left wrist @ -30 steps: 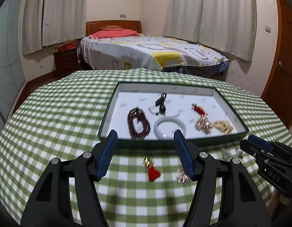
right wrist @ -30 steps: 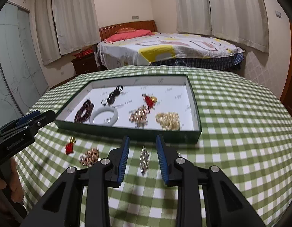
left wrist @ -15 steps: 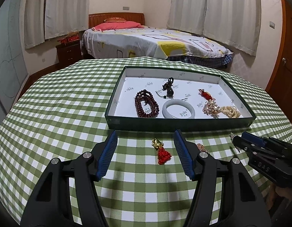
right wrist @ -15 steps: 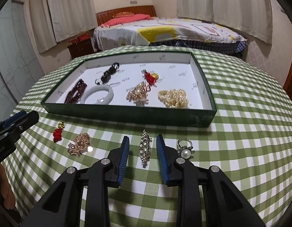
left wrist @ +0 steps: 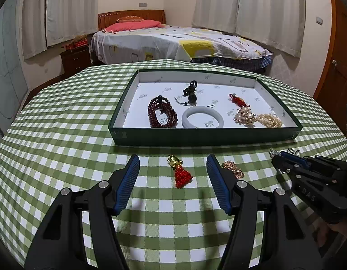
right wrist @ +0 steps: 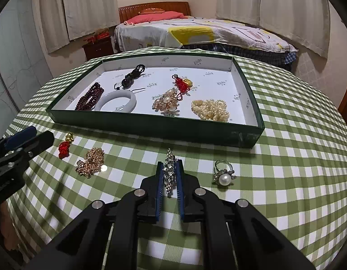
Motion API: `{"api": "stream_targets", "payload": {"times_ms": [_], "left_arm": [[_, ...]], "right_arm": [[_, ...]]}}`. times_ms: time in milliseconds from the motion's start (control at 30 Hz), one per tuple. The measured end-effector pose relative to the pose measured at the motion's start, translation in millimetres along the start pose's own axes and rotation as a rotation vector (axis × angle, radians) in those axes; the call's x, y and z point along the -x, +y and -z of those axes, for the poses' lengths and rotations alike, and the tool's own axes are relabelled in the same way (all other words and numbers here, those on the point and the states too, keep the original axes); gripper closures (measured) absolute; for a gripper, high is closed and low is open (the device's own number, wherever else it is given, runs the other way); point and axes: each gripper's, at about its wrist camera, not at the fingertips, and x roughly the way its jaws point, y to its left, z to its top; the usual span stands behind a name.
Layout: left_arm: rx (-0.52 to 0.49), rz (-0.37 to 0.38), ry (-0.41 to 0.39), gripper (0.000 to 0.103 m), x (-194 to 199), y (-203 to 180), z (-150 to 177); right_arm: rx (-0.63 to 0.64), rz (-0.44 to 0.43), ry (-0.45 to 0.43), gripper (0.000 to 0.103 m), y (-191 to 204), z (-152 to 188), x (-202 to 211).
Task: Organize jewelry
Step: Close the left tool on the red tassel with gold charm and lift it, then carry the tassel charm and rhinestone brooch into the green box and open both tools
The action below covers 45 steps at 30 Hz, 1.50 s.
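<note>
On the checked bench [right wrist: 286, 135], the right gripper [right wrist: 170, 175] is clenched along the long sparkly brooch [right wrist: 169, 171], pointing at the tray [right wrist: 150, 129]; the left gripper [left wrist: 173, 175] gapes wide.

Light: even indoor light from above, moderately bright.
Shadows: soft; a dark band lies on the tablecloth [left wrist: 60, 135] along the tray [left wrist: 205, 137] front wall.
Glare: a small bright spot on the gold chain piece [right wrist: 90, 162].
Distortion: strong fisheye bowing, black vignette in the corners.
Focus: both views sharp at centre, softer toward the edges.
</note>
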Motion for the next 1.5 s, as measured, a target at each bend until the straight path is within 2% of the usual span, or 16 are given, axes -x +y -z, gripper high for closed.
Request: {"api": "stream_targets", "payload": {"times_ms": [400,600,667,800,833,867,1067,1500], "left_arm": [[0.011,-0.017,0.043,0.043,-13,5,0],[0.019,0.012,0.089,0.048,-26,6,1],[0.01,0.02,0.107,0.059,-29,5,3],[0.001,0.03,0.117,0.071,-31,3,7],[0.002,0.033,0.116,0.08,-31,4,7],[0.005,0.033,0.115,0.084,-31,4,7],[0.022,0.049,0.105,0.088,-29,9,9],[0.025,0.053,0.027,0.089,-4,11,-3]], "right_arm": [[-0.013,-0.025,-0.028,0.091,-1,-2,9],[-0.021,-0.032,-0.025,0.091,-2,-1,7],[-0.022,-0.033,-0.022,0.091,-3,-1,6],[-0.027,-0.035,-0.021,0.091,-4,-1,5],[-0.027,-0.036,-0.021,0.091,-4,-1,5],[-0.027,-0.036,-0.021,0.091,-4,-1,5],[-0.028,-0.036,-0.024,0.091,-4,-1,6],[-0.027,-0.038,-0.072,0.091,-2,-6,21]]}}
